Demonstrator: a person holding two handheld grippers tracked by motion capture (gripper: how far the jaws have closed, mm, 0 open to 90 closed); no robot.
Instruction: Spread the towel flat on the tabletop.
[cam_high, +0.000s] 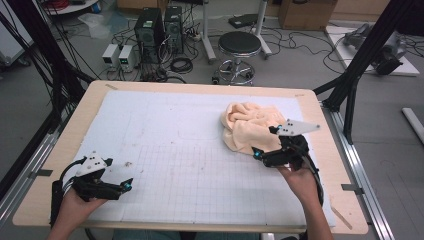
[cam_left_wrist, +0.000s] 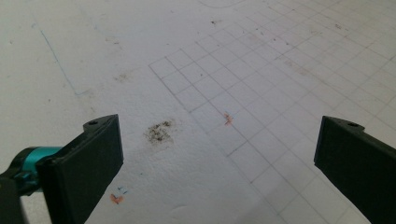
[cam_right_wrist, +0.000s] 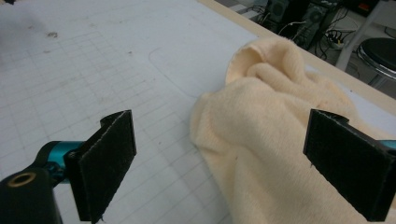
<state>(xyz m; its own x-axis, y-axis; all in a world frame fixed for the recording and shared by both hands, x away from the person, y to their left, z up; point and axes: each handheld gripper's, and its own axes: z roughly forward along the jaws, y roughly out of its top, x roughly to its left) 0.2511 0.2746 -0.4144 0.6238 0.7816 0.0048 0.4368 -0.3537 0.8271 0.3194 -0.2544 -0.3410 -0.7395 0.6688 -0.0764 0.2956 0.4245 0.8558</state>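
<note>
The crumpled peach towel (cam_high: 247, 127) lay on the white mat (cam_high: 165, 125), just ahead of the spread right gripper (cam_high: 264, 155), looking soft, light and floppy, best pinched at its near edge, while the left gripper (cam_high: 122, 187), also spread, hovered well apart from it.

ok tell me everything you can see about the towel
The towel is a pale peach, fluffy terry-like cloth, crumpled into a loose heap with rolled folds and one curled open edge. It lies on the white gridded mat toward the table's far right side. The right gripper is open at its near edge, one jaw over the cloth, the other over bare mat; whether they touch it is unclear.
</note>
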